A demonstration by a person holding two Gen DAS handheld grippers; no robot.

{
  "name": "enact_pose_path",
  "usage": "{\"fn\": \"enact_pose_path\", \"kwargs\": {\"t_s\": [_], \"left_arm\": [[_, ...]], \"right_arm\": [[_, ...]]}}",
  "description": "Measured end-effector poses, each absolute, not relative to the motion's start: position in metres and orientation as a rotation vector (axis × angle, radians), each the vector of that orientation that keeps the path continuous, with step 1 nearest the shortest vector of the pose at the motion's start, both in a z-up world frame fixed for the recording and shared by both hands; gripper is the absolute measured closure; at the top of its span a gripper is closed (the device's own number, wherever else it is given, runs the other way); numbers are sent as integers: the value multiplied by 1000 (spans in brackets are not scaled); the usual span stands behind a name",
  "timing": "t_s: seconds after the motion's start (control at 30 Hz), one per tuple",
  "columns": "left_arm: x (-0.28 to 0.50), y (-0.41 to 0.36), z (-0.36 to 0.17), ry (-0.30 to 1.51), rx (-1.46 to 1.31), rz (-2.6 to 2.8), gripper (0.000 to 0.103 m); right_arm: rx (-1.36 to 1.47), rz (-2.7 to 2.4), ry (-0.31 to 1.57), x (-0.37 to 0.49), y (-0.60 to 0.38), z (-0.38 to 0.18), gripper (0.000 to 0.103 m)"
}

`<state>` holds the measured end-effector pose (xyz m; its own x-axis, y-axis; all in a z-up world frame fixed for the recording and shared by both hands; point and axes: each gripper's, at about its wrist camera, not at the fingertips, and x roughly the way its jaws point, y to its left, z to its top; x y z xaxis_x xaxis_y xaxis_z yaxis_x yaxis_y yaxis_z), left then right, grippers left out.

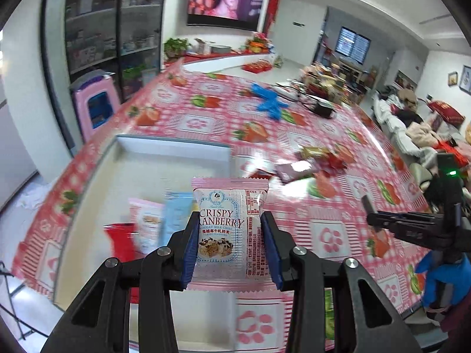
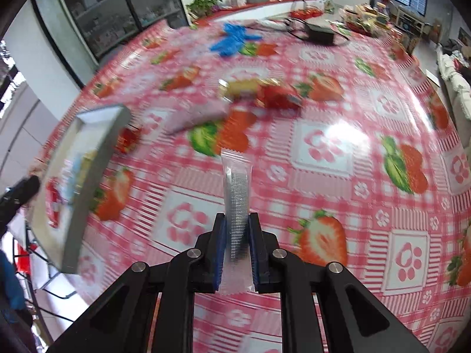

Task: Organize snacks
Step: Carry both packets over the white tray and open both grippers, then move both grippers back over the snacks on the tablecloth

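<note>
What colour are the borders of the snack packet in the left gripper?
Pink, on the cranberry nougat packet; the left wrist view shows it best.

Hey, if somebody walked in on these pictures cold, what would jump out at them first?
Probably the Crispy Cranberry packet pinched upright in the left tongs over the white tray. Next, the thin clear-edged packet clamped in the right tongs above the strawberry tablecloth. Loose snacks lie beyond.

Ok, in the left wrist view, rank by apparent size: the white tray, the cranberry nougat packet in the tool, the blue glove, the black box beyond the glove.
1. White tray
2. Cranberry nougat packet, though nearness to the camera inflates it
3. Blue glove
4. Black box
</note>
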<state>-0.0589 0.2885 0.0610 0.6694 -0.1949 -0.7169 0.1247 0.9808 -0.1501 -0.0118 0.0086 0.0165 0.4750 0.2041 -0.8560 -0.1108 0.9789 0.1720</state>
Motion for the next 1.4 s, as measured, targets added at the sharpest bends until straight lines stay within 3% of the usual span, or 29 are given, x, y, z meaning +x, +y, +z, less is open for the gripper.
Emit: {"fn": "enact_pose_path", "kwargs": {"t_s": [0.57,1.13,1.2,1.27,1.3,1.33,1.4], "left_arm": [[-69,375,32,861,-151,-32,59],[-44,376,19,894,-153,-38,59],[-43,373,18,895,-141,-33,54],[-42,369,20,898,-129,-31,42],[-43,368,21,896,-124,-28,31],[-43,367,23,891,-119,-26,25],[-43,364,31,883,-111,-32,24]], "right_arm": [[-11,518,1049,8,175,42,87],[-46,582,1074,39,242,35,87],[-41,580,1079,42,244,34,87],[-30,586,1094,45,246,32,86],[-28,586,1099,46,246,32,85],[-29,582,1101,46,244,31,83],[-27,568,1098,46,237,33,53]]}}
